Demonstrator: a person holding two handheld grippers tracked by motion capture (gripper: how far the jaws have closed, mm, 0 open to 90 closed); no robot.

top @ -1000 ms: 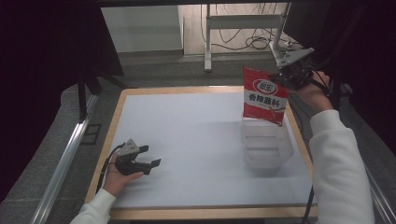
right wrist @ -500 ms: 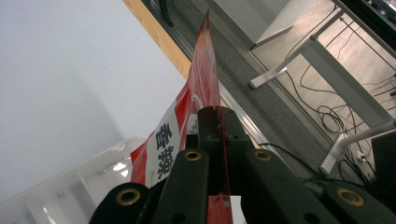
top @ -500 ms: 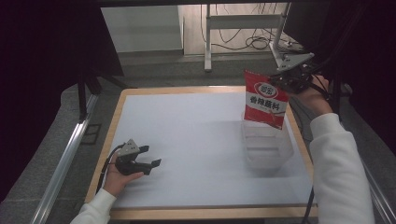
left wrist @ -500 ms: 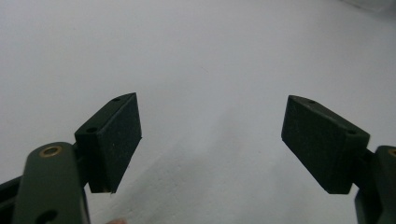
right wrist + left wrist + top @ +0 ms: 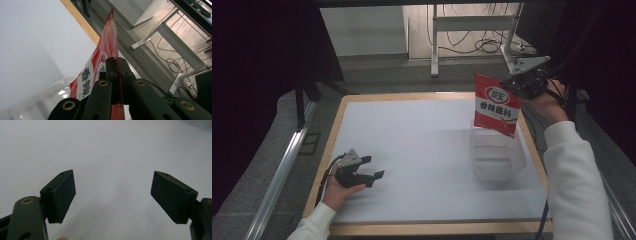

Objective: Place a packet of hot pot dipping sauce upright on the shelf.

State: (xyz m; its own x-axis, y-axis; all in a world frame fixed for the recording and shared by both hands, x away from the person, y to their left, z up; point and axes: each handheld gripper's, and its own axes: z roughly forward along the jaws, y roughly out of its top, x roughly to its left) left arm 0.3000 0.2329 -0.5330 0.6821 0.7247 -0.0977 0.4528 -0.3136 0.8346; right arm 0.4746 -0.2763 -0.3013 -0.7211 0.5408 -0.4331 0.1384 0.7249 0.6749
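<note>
Your right gripper point(image 5: 516, 84) has kept its fingers clamped on the red packet point(image 5: 495, 105), now hanging slightly higher above the clear tub point(image 5: 497, 157). Your left gripper point(image 5: 374, 167) stays open, resting on the bench point(image 5: 412, 135).

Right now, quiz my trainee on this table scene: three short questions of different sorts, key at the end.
1. True or false: the right tool is shut on the red packet.
2. What lies below the packet? A) the clear plastic container B) a metal bowl C) a cardboard box
3. Fill in: the left tool rests low over the white table top with its jaws ____.

Key:
1. True; the jaws pinch the packet's top edge.
2. A
3. open, nothing between them.
</note>
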